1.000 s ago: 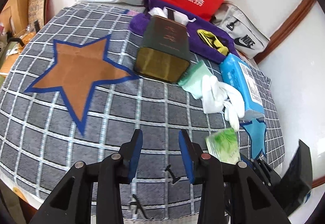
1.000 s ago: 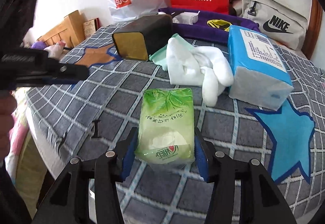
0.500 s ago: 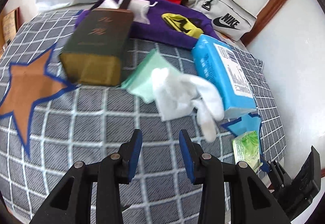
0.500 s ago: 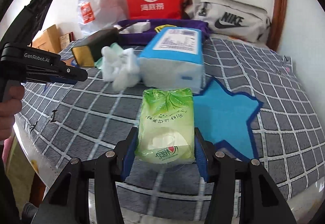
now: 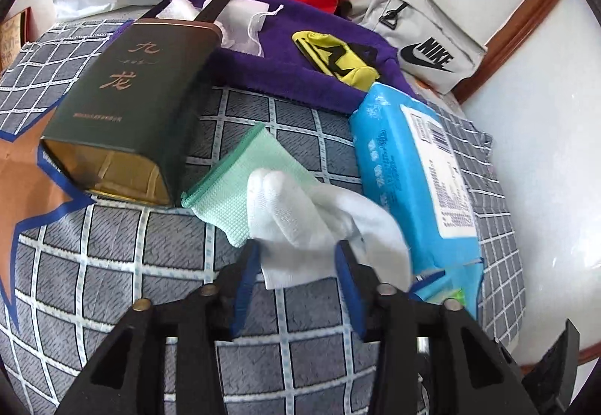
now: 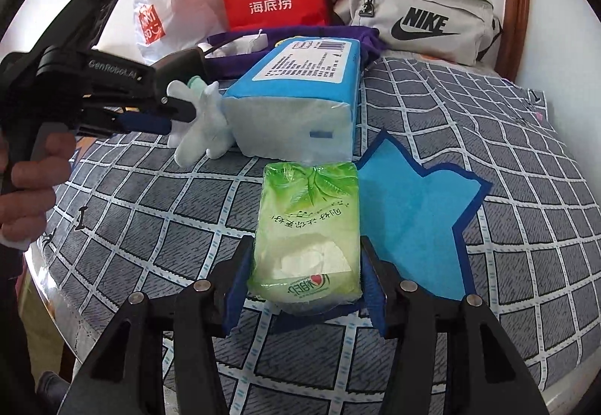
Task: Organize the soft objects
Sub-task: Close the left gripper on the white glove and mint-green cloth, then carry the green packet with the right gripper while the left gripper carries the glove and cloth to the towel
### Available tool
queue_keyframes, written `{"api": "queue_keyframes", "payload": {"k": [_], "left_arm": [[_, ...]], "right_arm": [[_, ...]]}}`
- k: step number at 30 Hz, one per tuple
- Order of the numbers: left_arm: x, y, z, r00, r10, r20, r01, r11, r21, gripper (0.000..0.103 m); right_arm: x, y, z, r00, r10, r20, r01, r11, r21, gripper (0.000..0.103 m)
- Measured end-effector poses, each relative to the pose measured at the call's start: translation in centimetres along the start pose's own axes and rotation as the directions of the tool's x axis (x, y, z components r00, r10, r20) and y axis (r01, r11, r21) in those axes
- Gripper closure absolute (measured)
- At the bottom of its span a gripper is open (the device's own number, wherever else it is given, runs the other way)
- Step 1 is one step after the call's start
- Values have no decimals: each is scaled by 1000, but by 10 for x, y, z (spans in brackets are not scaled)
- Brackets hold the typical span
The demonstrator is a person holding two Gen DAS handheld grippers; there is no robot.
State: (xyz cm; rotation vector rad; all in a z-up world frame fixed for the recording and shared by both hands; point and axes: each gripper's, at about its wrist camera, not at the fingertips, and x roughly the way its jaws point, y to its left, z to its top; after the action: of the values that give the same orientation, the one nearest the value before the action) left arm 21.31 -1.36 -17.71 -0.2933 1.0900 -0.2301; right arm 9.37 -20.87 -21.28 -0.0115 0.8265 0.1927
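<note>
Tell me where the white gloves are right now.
In the left wrist view the white gloves lie on the mint cloth, beside the blue tissue pack, just ahead of the opening left gripper.

Bright even daylight, fisheye-warped edges (dark corners), slight blur

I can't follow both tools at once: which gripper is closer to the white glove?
Left. The left gripper has the white glove between its opening jaws; the right gripper is off by the blue tissue pack, holding the green tissue pack.
</note>
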Motion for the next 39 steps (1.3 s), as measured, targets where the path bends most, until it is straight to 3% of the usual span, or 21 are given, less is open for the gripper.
{"api": "queue_keyframes", "payload": {"k": [8,10,15,24,33,35,39], "left_arm": [[15,-3,4,999,41,8,-41,999,-3,61],[16,-8,2,998,60,19,-61,997,55,81],[10,1,-3,1000,9,-3,-9,999,45,88],[-21,6,-41,1000,11,-11,-10,993,118,88],[-64,70,-64,991,136,7,-136,990,32,88],[-73,86,-70,988,156,-7,-155,988,15,86],[-83,101,-79,985,170,-3,-170,985,2,68]], "right_arm": [[3,3,4,1000,-2,-10,2,999,-33,48],[3,4,4,1000,-9,-12,9,999,-34,48],[2,6,4,1000,-24,-19,23,999,-32,48],[0,9,4,999,-29,-38,28,999,-24,49],[-4,13,0,998,-38,-58,37,999,-8,50],[-5,14,-1,997,-41,-58,40,999,-15,50],[-6,15,-2,997,-42,-60,42,999,-12,50]]}}
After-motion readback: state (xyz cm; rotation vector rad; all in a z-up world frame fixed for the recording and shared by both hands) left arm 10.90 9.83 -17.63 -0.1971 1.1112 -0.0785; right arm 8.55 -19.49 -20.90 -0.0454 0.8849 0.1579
